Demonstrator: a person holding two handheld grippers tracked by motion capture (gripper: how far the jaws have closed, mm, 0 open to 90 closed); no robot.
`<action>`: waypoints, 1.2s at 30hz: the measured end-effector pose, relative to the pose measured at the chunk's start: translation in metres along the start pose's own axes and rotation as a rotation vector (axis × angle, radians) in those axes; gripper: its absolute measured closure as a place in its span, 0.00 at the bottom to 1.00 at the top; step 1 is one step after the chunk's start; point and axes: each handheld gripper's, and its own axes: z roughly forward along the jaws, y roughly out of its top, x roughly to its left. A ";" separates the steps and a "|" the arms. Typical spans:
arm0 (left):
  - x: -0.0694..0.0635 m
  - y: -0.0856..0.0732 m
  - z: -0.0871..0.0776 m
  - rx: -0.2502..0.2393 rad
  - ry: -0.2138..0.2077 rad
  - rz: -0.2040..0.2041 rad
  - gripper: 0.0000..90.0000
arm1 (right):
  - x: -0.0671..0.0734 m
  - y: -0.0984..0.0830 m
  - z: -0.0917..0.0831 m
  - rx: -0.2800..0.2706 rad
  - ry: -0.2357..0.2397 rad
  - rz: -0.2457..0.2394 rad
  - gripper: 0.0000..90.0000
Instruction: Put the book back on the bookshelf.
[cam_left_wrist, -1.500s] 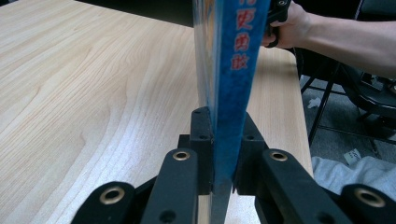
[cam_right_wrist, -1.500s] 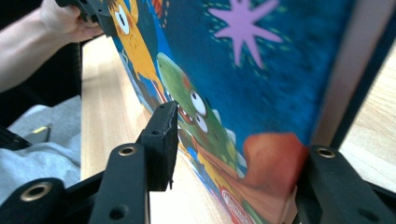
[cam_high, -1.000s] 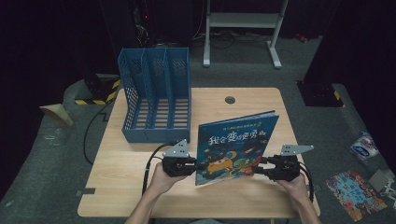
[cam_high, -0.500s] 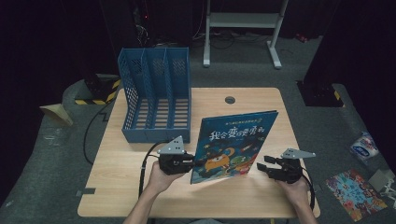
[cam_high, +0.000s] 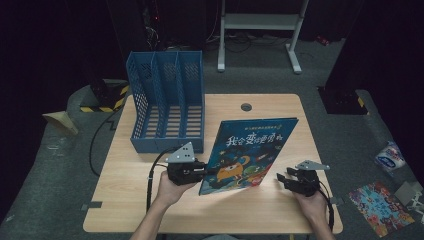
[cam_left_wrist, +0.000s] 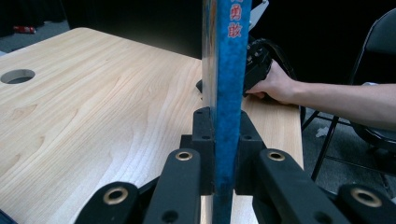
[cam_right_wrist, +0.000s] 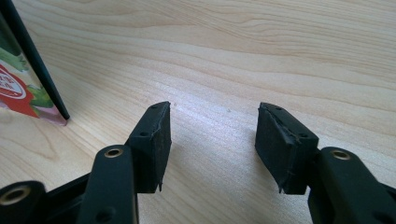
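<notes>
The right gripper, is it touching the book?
Apart. In the right gripper view the right gripper has open jaws over bare table, and the book stands off to one side with wood showing between.

One book, one file rack, two grippers on my table.

I count a single picture book (cam_high: 250, 152) near the table's (cam_high: 280, 210) front edge, and one blue file rack (cam_high: 167, 102) with three slots at the back left corner. I see two grippers: the left gripper (cam_high: 206, 171) and the right gripper (cam_high: 281, 178), both along the front edge. One round cable hole (cam_high: 246, 106) sits by the back edge. Off the table I count one white stand (cam_high: 260, 30) behind it, one colourful sheet (cam_high: 381, 207) and one small white packet (cam_high: 390, 156) on the floor to the right.
</notes>
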 end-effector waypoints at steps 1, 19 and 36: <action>0.000 0.000 -0.001 0.000 0.003 0.004 0.92 | 0.000 0.000 0.000 -0.002 0.002 0.004 0.50; -0.006 0.008 -0.024 -0.043 0.081 0.001 0.92 | -0.001 -0.001 -0.001 -0.003 -0.004 0.011 0.49; -0.009 0.018 -0.060 -0.101 0.170 -0.013 0.92 | -0.002 -0.001 -0.001 -0.006 0.001 0.021 0.49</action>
